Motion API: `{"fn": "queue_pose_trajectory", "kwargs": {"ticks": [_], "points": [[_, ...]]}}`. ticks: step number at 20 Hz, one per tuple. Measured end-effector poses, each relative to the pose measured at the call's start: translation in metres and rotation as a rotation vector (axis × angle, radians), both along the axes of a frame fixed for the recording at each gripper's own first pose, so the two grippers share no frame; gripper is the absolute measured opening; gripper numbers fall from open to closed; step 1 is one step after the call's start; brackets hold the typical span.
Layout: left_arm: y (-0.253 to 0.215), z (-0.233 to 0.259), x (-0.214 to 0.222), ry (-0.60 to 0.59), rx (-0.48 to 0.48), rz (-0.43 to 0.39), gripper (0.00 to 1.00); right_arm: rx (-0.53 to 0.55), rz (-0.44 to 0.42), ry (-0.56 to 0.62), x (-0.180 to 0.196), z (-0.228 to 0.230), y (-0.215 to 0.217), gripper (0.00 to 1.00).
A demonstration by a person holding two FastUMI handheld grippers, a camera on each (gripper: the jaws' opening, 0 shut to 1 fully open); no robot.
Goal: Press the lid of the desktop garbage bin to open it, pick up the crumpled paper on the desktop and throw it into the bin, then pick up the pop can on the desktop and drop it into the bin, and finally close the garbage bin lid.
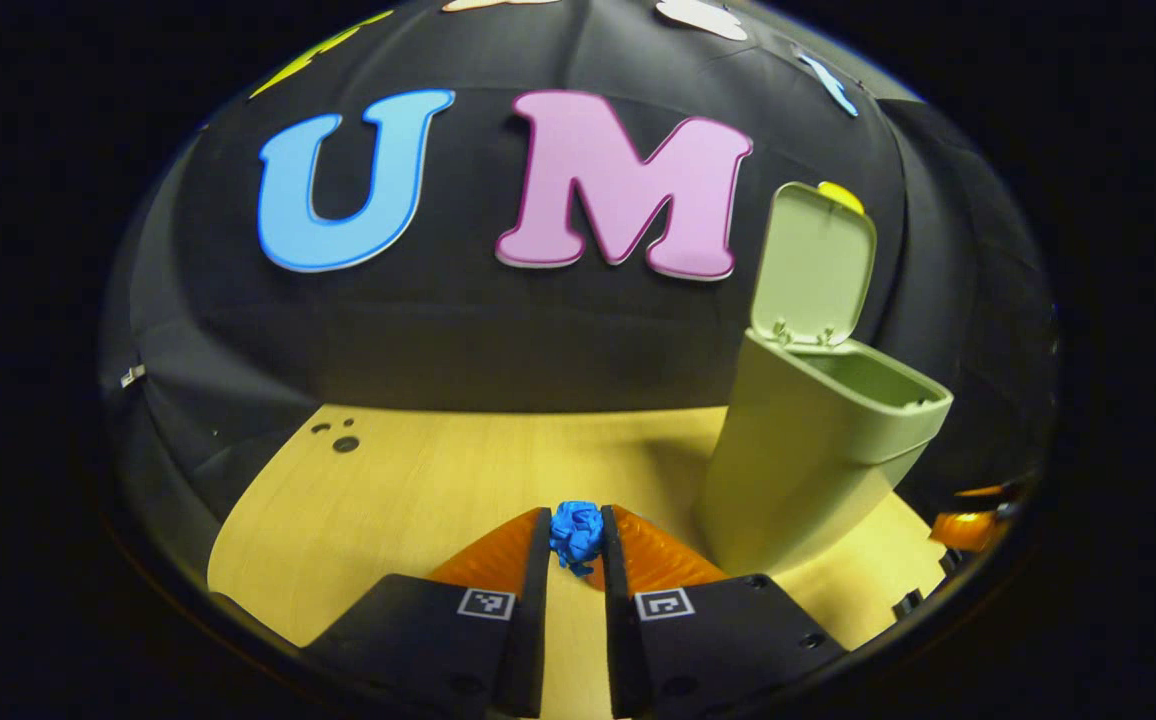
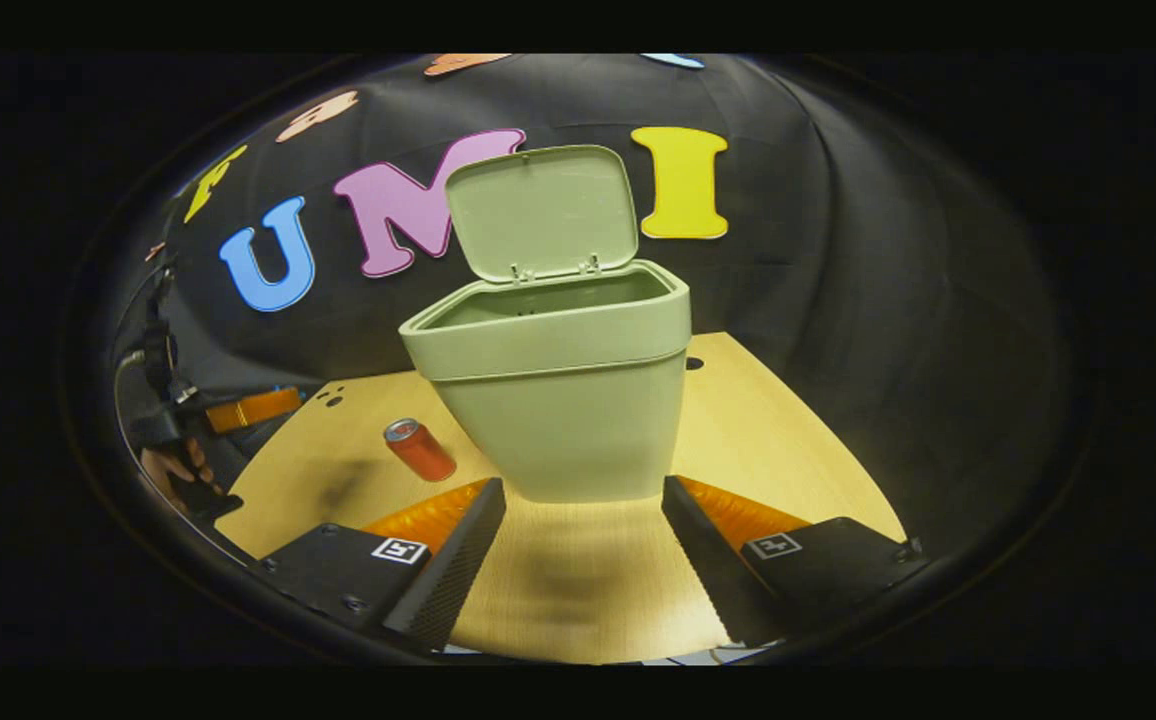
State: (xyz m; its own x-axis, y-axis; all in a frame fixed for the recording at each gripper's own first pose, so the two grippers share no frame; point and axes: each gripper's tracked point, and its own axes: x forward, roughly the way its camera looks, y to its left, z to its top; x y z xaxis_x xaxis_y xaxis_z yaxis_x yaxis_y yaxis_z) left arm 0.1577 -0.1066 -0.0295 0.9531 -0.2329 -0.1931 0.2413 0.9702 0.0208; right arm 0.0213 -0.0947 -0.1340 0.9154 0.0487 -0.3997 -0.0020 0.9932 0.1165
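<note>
1. The left gripper (image 1: 576,535) pinches the blue paper (image 1: 576,533) between its fingertips, both fingers pressed against the wad; whether the paper is lifted off the table cannot be told.
2. In the left gripper view the bin (image 1: 818,440) stands to the right of the paper and a little beyond it, well apart from it.
3. The right gripper (image 2: 583,500) is spread wide and holds nothing; its fingers reach toward the foot of the bin (image 2: 563,390), one on either side, apart from it.
4. The bin is pale green and upright, and its lid (image 2: 541,212) is swung up on the rear hinge, so the mouth is open.
5. The can (image 2: 419,449), red with a silver top, stands just left of the bin in the right gripper view, looking tilted, near but not touching it.
6. Farther left of the bin in that view, at the table's edge, a hand (image 2: 176,470) holds the other gripper.
7. The table (image 2: 768,440) under the bin is pale yellow wood grain, with a few small dark holes (image 1: 338,437) near its far edge.
8. Behind the bin the booth wall (image 2: 838,250) is black cloth, hanging in soft folds down to the table.
</note>
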Motion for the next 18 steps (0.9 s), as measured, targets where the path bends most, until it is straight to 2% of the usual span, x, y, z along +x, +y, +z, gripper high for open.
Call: {"fn": "queue_pose_trajectory", "kwargs": {"ticks": [10,14,18], "points": [[-0.139,0.074,0.001,-0.129,-0.022,-0.217,0.31,0.020,0.043,0.032,0.010,-0.021,-0.025,1.00],[-0.183,0.076,0.005,-0.108,-0.040,-0.284,0.29,0.053,0.045,0.047,0.013,-0.027,-0.034,0.99],[-0.214,0.070,0.010,-0.103,-0.001,-0.344,0.31,0.049,0.042,0.056,0.012,-0.032,-0.046,0.99]]}}
